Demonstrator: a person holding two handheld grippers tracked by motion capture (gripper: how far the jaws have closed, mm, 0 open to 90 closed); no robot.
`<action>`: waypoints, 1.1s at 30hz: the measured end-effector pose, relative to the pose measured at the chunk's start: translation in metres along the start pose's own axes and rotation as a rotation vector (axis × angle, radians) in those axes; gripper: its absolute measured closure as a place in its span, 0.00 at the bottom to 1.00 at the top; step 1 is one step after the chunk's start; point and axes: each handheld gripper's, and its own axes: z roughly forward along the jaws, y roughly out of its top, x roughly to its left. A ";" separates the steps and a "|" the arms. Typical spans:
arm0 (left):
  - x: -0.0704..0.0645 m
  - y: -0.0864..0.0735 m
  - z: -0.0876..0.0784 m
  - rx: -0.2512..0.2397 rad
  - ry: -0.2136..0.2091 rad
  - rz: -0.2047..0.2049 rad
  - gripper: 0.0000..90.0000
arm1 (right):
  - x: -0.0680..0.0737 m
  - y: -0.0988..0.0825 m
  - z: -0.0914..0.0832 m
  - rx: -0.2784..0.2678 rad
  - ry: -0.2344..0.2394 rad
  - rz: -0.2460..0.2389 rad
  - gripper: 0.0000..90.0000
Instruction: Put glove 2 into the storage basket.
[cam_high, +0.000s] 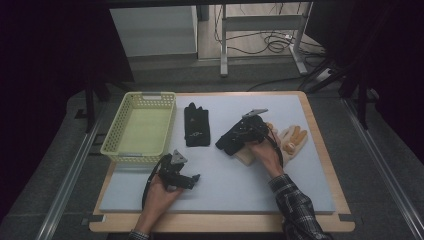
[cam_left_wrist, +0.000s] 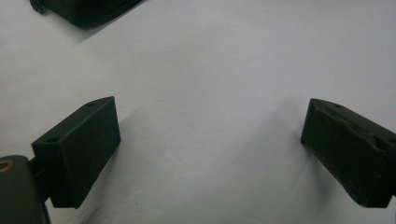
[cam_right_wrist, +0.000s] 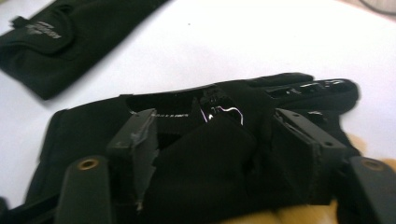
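Right gripper view: right gripper (cam_right_wrist: 212, 140) pinches a raised fold of a soft, light black glove (cam_right_wrist: 280, 93). Left gripper (cam_left_wrist: 210, 149) gapes, holding nothing.

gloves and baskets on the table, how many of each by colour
black gloves: 2, one flat, one in the right gripper
tan gloves: 1
yellow baskets: 1
total: 4

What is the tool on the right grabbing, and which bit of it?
The right tool pinches a black glove, bunching the fabric of its palm part between the jaws. The left tool is open, holding nothing.
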 end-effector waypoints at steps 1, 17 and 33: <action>0.000 0.000 0.000 0.000 0.000 0.000 0.06 | 0.001 0.001 0.004 0.013 -0.009 0.003 0.28; 0.000 0.000 0.000 0.000 0.000 0.000 0.06 | 0.008 0.004 0.019 0.068 0.069 0.016 0.87; 0.000 0.000 0.000 0.001 -0.001 0.001 0.06 | 0.022 0.020 -0.034 -0.049 0.194 -0.079 0.88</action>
